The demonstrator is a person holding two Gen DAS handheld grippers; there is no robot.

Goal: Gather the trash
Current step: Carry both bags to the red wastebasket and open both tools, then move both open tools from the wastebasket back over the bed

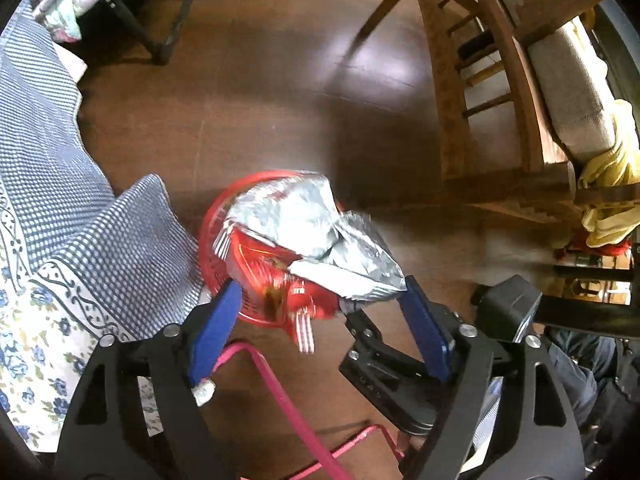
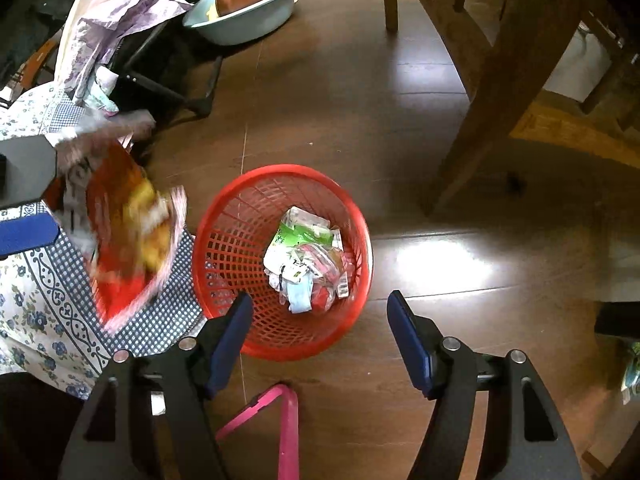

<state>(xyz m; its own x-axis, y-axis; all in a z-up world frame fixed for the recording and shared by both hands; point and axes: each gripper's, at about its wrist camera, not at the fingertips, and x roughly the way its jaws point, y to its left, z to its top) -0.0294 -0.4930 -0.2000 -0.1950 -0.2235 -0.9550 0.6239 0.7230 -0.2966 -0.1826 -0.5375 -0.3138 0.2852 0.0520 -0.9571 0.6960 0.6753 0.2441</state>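
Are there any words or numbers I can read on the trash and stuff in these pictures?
None can be read for sure.
Red snack bag: print blurred by motion.
Green and white packet in the red basket: writing too small.
Black gripper part: raised letters, too faint to read.

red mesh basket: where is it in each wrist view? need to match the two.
Left wrist: red mesh basket sits centre-left, mostly covered by the foil snack bag, just beyond the open fingertips.
Right wrist: basket is at centre, fully visible, with wrappers inside.
Shared landmark: the blue checked cloth touching the basket's left side.
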